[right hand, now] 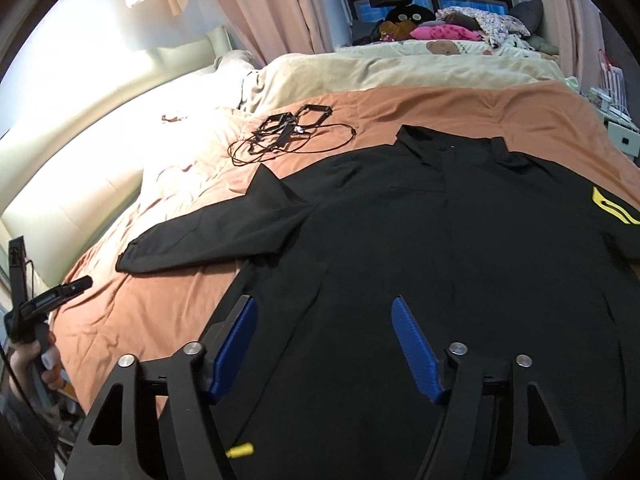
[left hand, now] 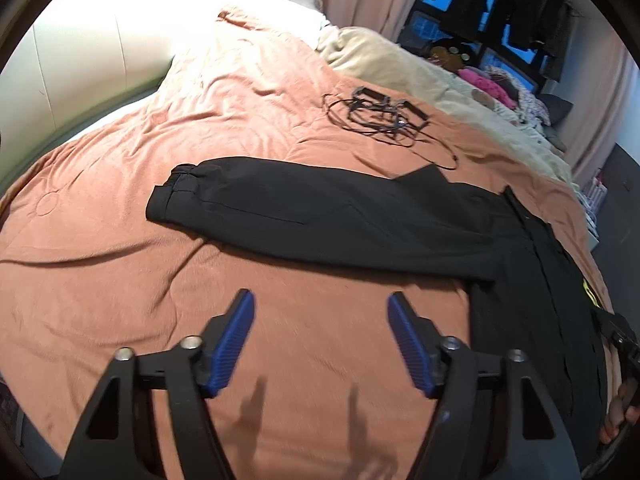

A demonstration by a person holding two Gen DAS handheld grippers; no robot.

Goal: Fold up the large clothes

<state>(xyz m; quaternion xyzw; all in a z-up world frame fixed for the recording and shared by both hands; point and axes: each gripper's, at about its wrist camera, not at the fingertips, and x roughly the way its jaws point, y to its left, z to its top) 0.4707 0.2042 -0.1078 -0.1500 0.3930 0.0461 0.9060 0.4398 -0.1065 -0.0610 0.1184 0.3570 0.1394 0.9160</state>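
Note:
A large black long-sleeved shirt (right hand: 460,248) lies spread flat on the orange bed cover (right hand: 520,112), collar away from me, with a yellow emblem (right hand: 614,208) on its right sleeve. Its left sleeve (left hand: 320,216) stretches out to the left across the cover. My left gripper (left hand: 320,308) is open and empty, above bare orange cover (left hand: 120,280) just short of that sleeve. My right gripper (right hand: 324,312) is open and empty, above the shirt's lower body. The left gripper also shows at the left edge of the right wrist view (right hand: 76,286).
A tangle of black cables and frames (left hand: 380,114) lies on the cover beyond the shirt. A beige duvet (right hand: 380,68) and a pile of clothes and toys (right hand: 460,24) sit further back. A pale padded headboard (left hand: 80,68) runs along the left. Curtains hang at the window.

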